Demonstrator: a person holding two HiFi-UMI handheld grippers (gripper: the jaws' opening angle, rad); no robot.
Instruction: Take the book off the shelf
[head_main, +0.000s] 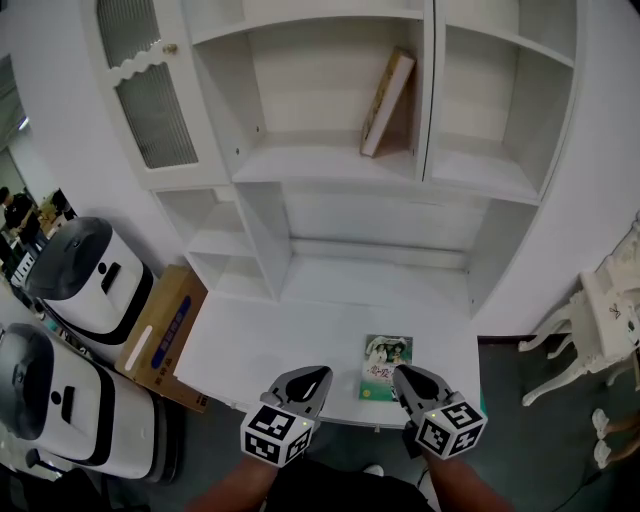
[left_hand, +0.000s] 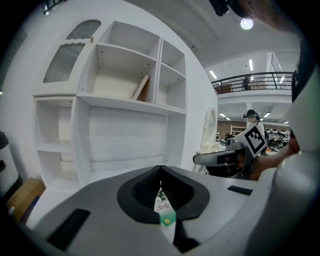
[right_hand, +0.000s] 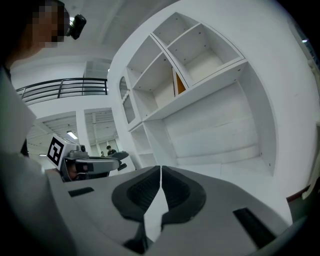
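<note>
A tan-covered book (head_main: 387, 102) leans upright against the right wall of the upper middle compartment of the white shelf unit (head_main: 330, 165). It shows in the left gripper view (left_hand: 142, 88) and as a thin orange sliver in the right gripper view (right_hand: 179, 84). A second, green-covered book (head_main: 387, 366) lies flat on the white desk surface (head_main: 280, 340), between my two grippers. My left gripper (head_main: 318, 374) and right gripper (head_main: 402, 375) hover side by side at the desk's front edge, well below the shelved book. Both are shut with nothing held. The green book (left_hand: 165, 212) peeks through the left jaws' slit.
Two white rounded appliances (head_main: 85, 275) (head_main: 50, 400) and a cardboard box (head_main: 165, 330) stand on the floor at the left. A white ornate piece of furniture (head_main: 605, 320) is at the right. A ribbed glass cabinet door (head_main: 150, 95) is at the upper left. The other shelf compartments hold nothing.
</note>
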